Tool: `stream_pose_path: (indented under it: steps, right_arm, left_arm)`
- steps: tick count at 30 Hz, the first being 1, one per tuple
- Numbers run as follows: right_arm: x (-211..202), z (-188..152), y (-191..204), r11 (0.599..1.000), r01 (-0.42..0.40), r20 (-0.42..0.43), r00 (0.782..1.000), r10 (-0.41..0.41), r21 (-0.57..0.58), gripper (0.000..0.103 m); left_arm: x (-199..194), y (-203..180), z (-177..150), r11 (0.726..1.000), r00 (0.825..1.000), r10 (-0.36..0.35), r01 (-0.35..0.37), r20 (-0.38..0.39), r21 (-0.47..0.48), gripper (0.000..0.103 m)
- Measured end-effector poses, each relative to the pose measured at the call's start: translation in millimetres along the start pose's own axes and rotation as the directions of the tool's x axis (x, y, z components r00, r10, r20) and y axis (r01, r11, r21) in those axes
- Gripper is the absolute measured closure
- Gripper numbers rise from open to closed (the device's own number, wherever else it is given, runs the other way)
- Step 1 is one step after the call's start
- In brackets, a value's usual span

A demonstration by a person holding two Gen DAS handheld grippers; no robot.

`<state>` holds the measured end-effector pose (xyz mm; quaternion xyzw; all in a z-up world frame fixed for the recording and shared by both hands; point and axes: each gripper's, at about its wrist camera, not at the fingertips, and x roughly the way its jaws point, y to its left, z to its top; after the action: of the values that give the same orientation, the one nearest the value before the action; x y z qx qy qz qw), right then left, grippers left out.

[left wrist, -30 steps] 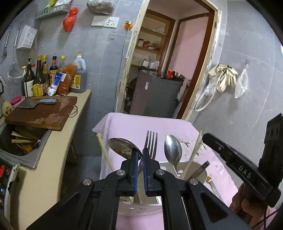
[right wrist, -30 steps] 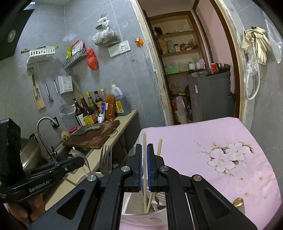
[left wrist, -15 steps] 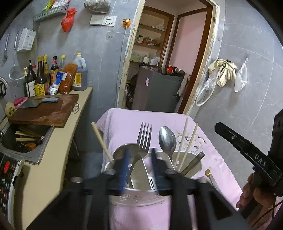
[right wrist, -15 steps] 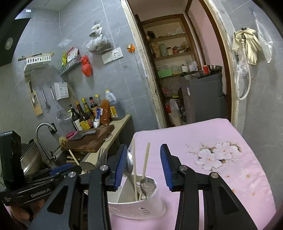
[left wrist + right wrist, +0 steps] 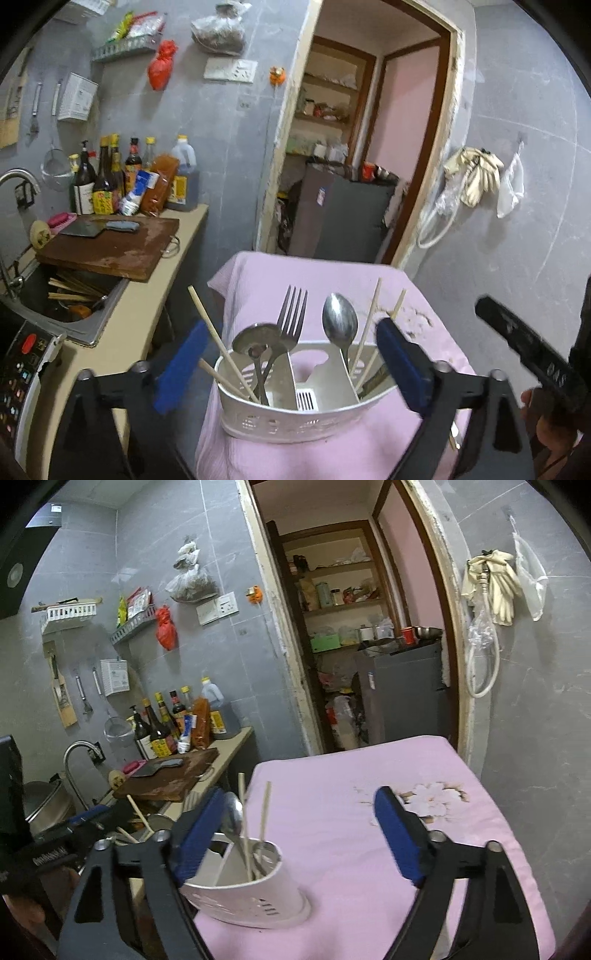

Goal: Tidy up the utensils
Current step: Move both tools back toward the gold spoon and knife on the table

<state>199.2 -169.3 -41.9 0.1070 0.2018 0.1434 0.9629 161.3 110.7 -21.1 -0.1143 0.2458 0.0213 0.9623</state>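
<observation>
1. Your left gripper [image 5: 291, 365] has its fingers spread wide, gripping nothing, flanking the white utensil caddy [image 5: 295, 417].
2. Your right gripper [image 5: 299, 838] is likewise spread, empty.
3. The caddy stands on the pink tablecloth [image 5: 332, 273]. Left compartment: fork [image 5: 291, 317], ladle [image 5: 256, 339], chopstick [image 5: 218, 336]. Right compartment: spoon [image 5: 340, 325], two chopsticks [image 5: 369, 321].
</observation>
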Motion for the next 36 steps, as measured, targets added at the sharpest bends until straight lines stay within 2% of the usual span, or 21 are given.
stream_pose_path:
  steps: [1,3,6,13,22,36]
  right_arm:
    - [-2.3,0.7,-2.8,1.000,0.015,0.005,1.000,-0.015,-0.011,0.005]
    - [-7.3,3.1,-7.0,0.999,0.033,0.022,0.999,-0.032,-0.032,0.002]
    - [-12.4,8.2,-15.1,0.997,0.050,0.023,0.999,-0.049,-0.055,0.002]
    - [-19.8,16.1,-34.9,0.992,0.091,0.015,0.996,-0.090,-0.085,0.002]
    - [-26.3,18.1,-70.2,0.991,0.115,-0.011,0.993,-0.116,-0.073,0.002]
    - [-37.3,3.6,-139.1,0.983,0.181,-0.074,0.980,-0.184,-0.037,0.002]
  left_arm:
    - [-1.4,-1.0,0.6,1.000,1.000,0.008,-0.008,0.011,-0.010,0.003]
    - [-3.4,-3.1,1.8,0.999,0.999,0.018,-0.017,0.029,-0.027,0.001]
    - [-2.9,-9.2,2.7,0.999,0.998,0.044,-0.042,0.034,-0.031,0.001]
    - [-3.4,-39.3,0.1,0.997,0.995,0.075,-0.077,0.060,0.031,0.001]
    - [-2.7,-76.9,-5.7,0.994,0.995,0.076,-0.081,0.068,0.077,0.001]
    - [6.8,-143.2,-27.9,0.987,0.998,0.063,-0.065,0.019,0.146,0.001]
